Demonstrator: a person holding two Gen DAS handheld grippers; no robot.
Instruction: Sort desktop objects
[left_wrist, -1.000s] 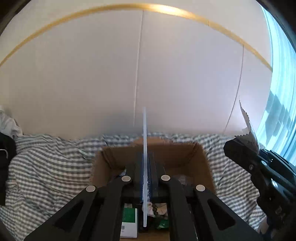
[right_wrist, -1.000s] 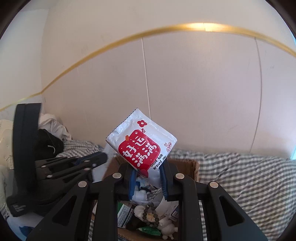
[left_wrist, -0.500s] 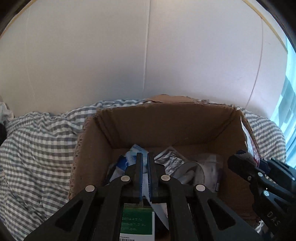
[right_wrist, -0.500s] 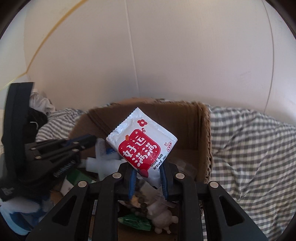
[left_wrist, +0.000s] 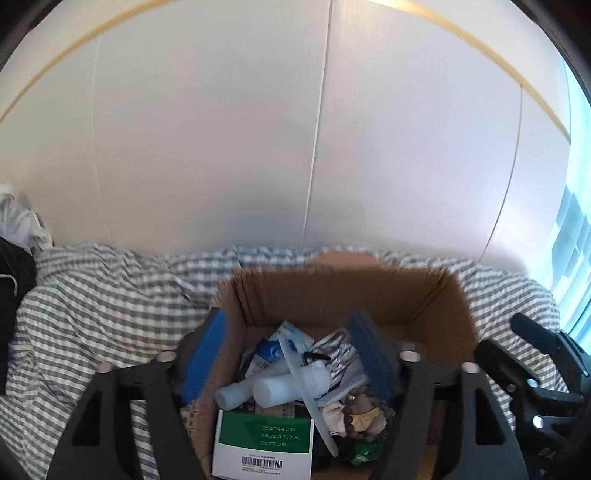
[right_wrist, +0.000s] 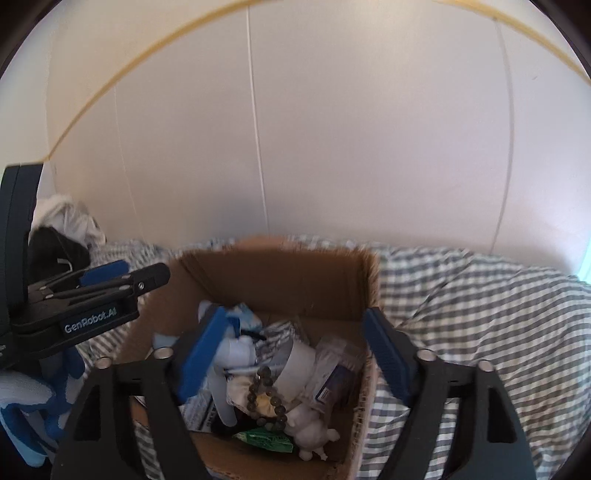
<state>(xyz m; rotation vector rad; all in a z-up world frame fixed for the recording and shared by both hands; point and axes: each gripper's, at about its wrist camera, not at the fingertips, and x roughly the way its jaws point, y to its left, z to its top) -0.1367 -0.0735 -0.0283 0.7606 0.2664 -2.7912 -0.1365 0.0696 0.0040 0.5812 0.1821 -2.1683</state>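
Left wrist view
Left gripper (left_wrist: 291, 350): jaws spread wide and holding nothing, poised over the cardboard box (left_wrist: 436, 295); a spread this broad suits a release or a fresh reach, though which I cannot tell.
Cardboard box: fills the 6 o'clock part of the view and rests on the checked cloth (left_wrist: 103, 295). It seems to be the collecting place for the sorted things.
Contents: a clear plastic strip (left_wrist: 306, 387) lies slanted across two pale bottles (left_wrist: 280, 386); a green-and-white carton (left_wrist: 264, 443) sits at 6 o'clock with a bead bracelet (left_wrist: 365, 410) to its right, and blue-and-white packets (left_wrist: 284, 343) lie further back.
Right gripper: its black body intrudes at 4 o'clock, just beside the box.

Right wrist view
Right gripper (right_wrist: 291, 347): jaws wide apart and empty, aimed down into the same box (right_wrist: 280, 277).
Contents: the bead bracelet (right_wrist: 267, 395) lies at centre, a small white figurine (right_wrist: 312, 435) at 6 o'clock with a green wrapper (right_wrist: 264, 439) beside it, and a silver-grey pouch (right_wrist: 291, 354) just beyond the beads.
Left gripper (right_wrist: 122, 280): enters from 9 o'clock at the box's left rim, its blue-padded fingers apart.
Blue-and-white glove (right_wrist: 33, 413): at 8 o'clock under that gripper, likely the holder's hand.
Task judgement: the desktop objects in view all lie heaped in the box.
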